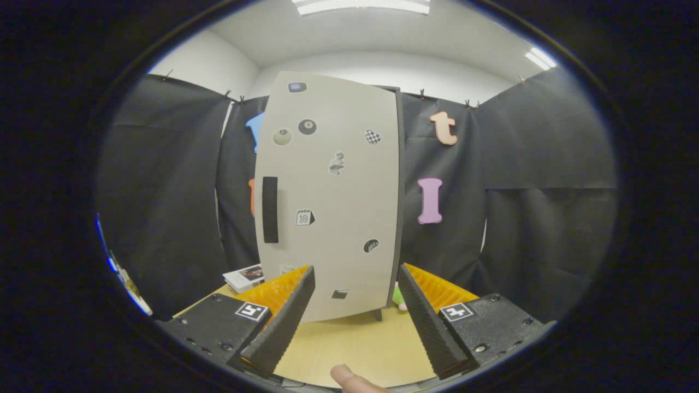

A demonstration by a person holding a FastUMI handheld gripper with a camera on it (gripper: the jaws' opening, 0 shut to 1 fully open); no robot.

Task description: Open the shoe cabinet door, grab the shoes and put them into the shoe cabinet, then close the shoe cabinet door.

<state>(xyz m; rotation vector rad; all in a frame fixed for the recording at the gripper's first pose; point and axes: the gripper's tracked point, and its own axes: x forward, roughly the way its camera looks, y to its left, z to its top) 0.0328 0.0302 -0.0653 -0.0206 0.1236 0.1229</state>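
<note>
The shoe cabinet [327,196] stands upright just beyond my fingers, on a light wooden table [355,344]. Its pale grey door is shut and carries several small stickers. A dark vertical handle [270,209] sits on the door's left side. My gripper [355,278] is open with nothing between its fingers, and the fingertips frame the door's lower part. A small pink and green thing [399,296] peeks out at the cabinet's lower right corner, mostly hidden by my right finger [423,316]; I cannot tell what it is.
A small stack of printed cards or booklets [246,277] lies on the table left of the cabinet, behind my left finger. A fingertip of the person's hand [349,377] shows between the finger bases. Black cloth walls close in on both sides and behind.
</note>
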